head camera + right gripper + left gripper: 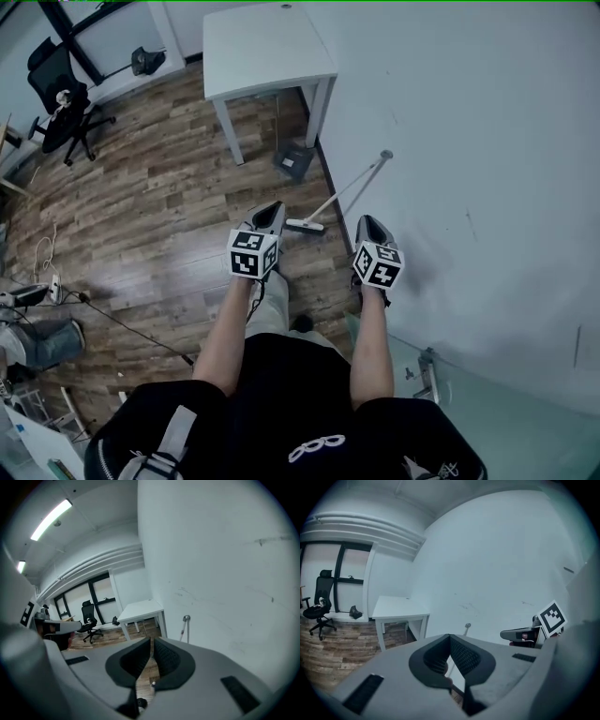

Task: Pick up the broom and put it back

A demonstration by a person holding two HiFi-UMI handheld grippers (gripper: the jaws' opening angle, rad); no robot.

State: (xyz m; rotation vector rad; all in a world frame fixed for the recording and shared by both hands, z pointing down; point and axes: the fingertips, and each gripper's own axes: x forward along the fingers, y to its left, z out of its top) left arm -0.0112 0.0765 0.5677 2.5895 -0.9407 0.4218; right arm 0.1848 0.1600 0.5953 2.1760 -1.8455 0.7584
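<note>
The broom [341, 193] leans against the white wall, its head [305, 225] on the wood floor and its handle top [385, 155] touching the wall. My left gripper [269, 214] hovers just left of the broom head, shut and holding nothing. My right gripper [371, 228] hangs to the right of the handle's lower part, also shut and holding nothing. In the left gripper view the jaws [450, 637] meet at their tips, with the broom handle top [468, 626] beyond them. The right gripper view shows closed jaws [152, 640] and the broom handle [185, 626] against the wall.
A white table [267, 47] stands ahead against the wall, with a grey dustpan [294, 162] by its leg. A black office chair [58, 103] is far left. Cables [56, 281] lie on the floor at left. A glass panel [487, 412] is at my right.
</note>
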